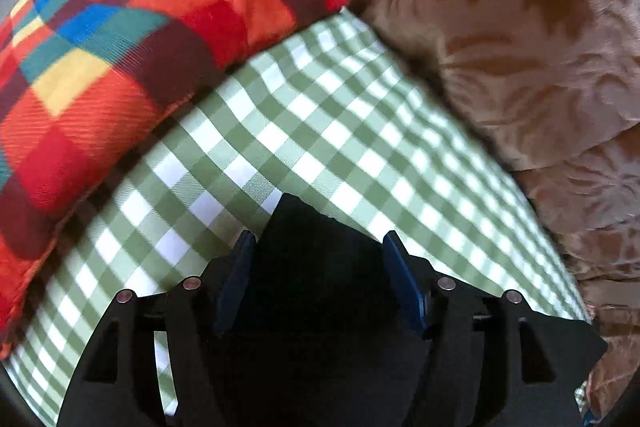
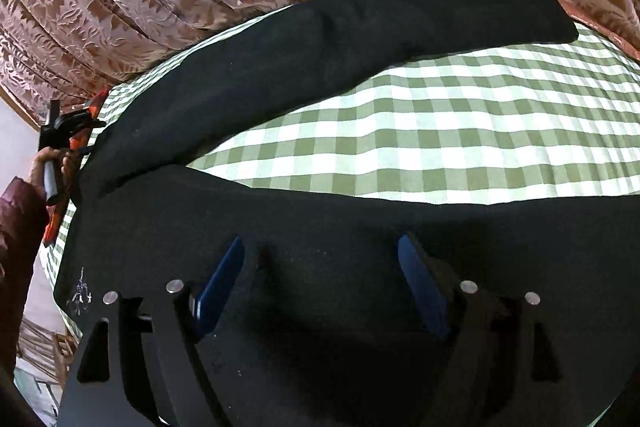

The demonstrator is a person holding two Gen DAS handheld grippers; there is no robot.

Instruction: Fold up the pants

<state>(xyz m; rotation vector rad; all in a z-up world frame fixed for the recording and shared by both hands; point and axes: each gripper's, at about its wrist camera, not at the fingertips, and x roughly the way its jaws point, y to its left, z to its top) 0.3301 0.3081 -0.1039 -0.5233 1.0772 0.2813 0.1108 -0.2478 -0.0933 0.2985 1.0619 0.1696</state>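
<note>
Green gingham bedsheet (image 2: 460, 131) gives you a flat base: black pants (image 2: 320, 39) spread out, left gripper (image 1: 318, 247) and right gripper (image 2: 320, 247) both gaping, holding nothing, poised over cloth for 1 fold.

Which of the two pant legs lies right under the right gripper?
The near leg, the black band across the bottom of the right wrist view, sits beneath the open right gripper. The far leg stretches along the curtain side, with checked sheet between them.
</note>
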